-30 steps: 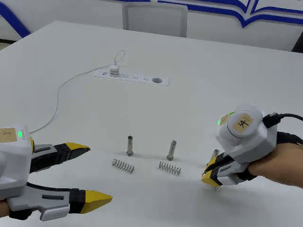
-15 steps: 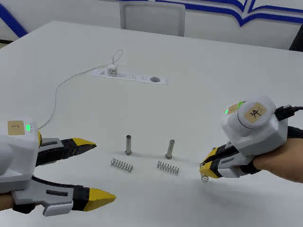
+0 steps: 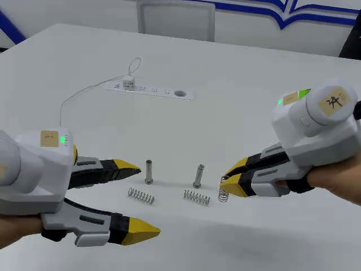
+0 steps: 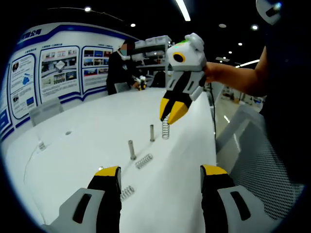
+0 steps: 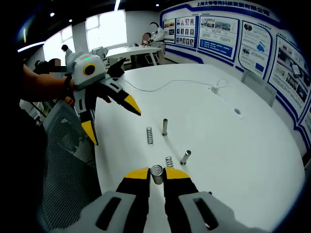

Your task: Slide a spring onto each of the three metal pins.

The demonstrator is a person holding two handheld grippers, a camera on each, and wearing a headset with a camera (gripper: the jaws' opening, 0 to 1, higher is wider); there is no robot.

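Moved: the right gripper [image 3: 227, 182] is up off the table [image 3: 237, 113] and has swung left since a second ago, and the spring that trailed on the surface now rides with it. The left gripper [image 3: 150, 199] has pushed in closer to the pins too.
Right claw: clenched on the top end of the held spring [image 3: 224, 191], which hangs upright below the yellow tips. In the right gripper view it sits end-on between them.
Left claw: released, jaws spread wide and carrying nothing, near the left pin [image 3: 149, 171].
Held spring's place: just to the right of the right-hand pin [image 3: 198, 175], close but apart from it. Whether its lower end brushes the table I cannot tell.
Pins: both stand upright and bare, side by side at the centre of the table.
Loose springs: the left spring [image 3: 140, 196] lies flat on the near side of the left pin, and the second spring [image 3: 197, 197] lies flat on the near side of the right-hand pin, neither one picked up.
Meaning: pick-up is done and the carry is under way. No spring is threaded yet, so the job looks barely begun.
Next call: the coil's open end has to be raised above a pin top and centred before it can drop on.
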